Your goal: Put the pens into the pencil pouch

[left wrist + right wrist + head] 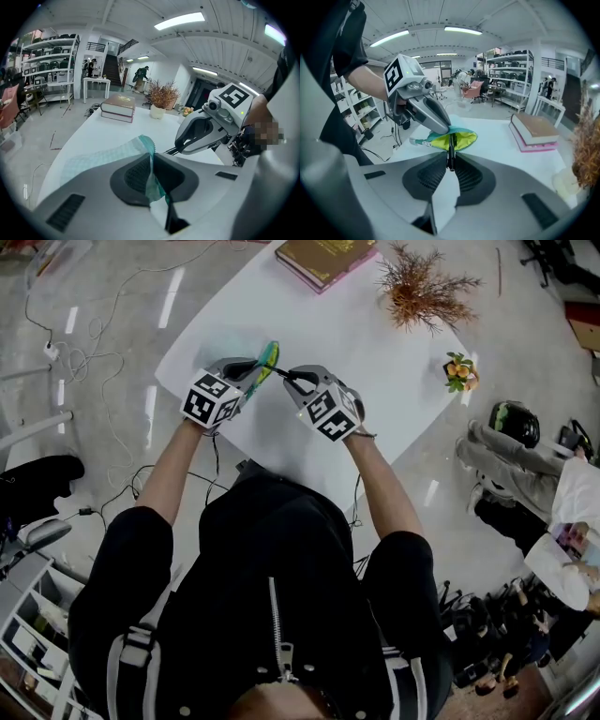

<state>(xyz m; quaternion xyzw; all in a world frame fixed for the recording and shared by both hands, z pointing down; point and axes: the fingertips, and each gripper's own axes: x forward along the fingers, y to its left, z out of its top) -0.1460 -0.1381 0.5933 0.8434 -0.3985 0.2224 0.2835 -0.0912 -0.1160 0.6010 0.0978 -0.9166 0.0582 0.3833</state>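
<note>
Over the white table my left gripper is shut on the rim of a teal pencil pouch and holds it up. In the left gripper view the pouch fabric is pinched between the pads of the left gripper. My right gripper is shut on a black pen. The pen's far end sits at the pouch's open mouth, where the yellow-green lining shows. In the right gripper view the left gripper grips the pouch's upper left rim. How far the pen reaches inside is hidden.
Stacked books lie at the table's far edge, with a dried plant to their right. A small pot of orange flowers stands near the right edge. People sit on the floor off to the right. Cables run across the floor at left.
</note>
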